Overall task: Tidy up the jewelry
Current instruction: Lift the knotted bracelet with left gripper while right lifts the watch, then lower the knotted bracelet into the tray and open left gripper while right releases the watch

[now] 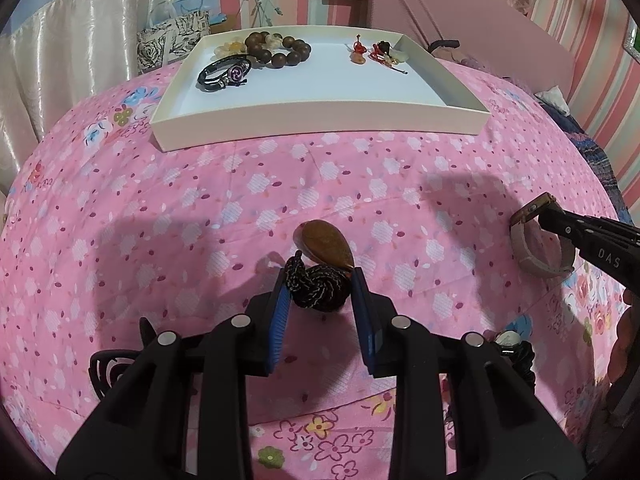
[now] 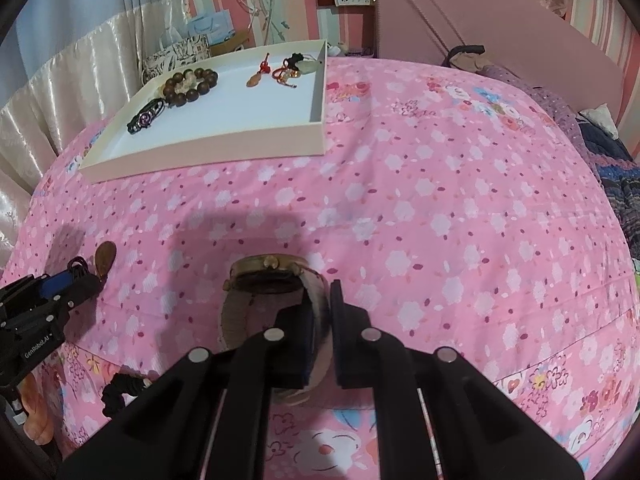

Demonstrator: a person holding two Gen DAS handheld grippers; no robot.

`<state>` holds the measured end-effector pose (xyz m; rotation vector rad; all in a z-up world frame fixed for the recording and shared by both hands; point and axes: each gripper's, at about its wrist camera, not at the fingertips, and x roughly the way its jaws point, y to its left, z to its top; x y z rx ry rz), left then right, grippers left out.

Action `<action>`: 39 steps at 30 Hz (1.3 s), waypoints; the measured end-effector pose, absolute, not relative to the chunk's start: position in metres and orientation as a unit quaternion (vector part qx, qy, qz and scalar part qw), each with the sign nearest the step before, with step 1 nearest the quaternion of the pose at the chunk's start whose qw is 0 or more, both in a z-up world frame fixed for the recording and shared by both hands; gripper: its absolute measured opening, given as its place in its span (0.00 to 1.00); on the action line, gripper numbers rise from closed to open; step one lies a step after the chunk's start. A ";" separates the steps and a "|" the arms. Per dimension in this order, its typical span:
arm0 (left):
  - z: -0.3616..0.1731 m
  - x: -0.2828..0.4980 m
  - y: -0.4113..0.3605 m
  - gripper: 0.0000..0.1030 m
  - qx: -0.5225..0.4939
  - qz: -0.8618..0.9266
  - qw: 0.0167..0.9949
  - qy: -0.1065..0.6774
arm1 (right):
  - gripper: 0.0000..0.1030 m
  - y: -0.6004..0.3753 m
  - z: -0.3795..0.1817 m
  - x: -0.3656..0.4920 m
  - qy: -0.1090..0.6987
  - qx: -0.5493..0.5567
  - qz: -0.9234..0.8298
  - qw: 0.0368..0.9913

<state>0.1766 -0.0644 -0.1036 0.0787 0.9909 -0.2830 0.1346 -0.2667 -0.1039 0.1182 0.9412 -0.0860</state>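
progress: tray (image 1: 320, 120) ahead of both tools already holds a wooden bead bracelet (image 1: 280, 48), a black cord bracelet (image 1: 224, 74) and red-cord charms (image 1: 380, 54); looks roughly half done.
left to do: pendant (image 1: 324, 244) and watch (image 2: 264, 276) not yet in tray; a small dark piece (image 2: 120, 390) lies on the bedspread (image 1: 200, 200) near the tools, too unclear to identify.
left gripper (image 1: 320, 292): narrow, blue pads bracketing the pendant's coiled black cord; contact likely, firm grip not certain. Pendant stone sticks out just past the tips.
right gripper (image 2: 320, 312): closed on watch strap, watch face just beyond tips.
pose: both low over the bedspread, pointed toward tray, well short of it.
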 end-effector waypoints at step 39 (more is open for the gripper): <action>-0.007 0.334 -0.036 0.27 0.021 -0.158 0.882 0.443 | 0.07 -0.248 -0.023 0.302 0.424 0.068 -0.036 0.902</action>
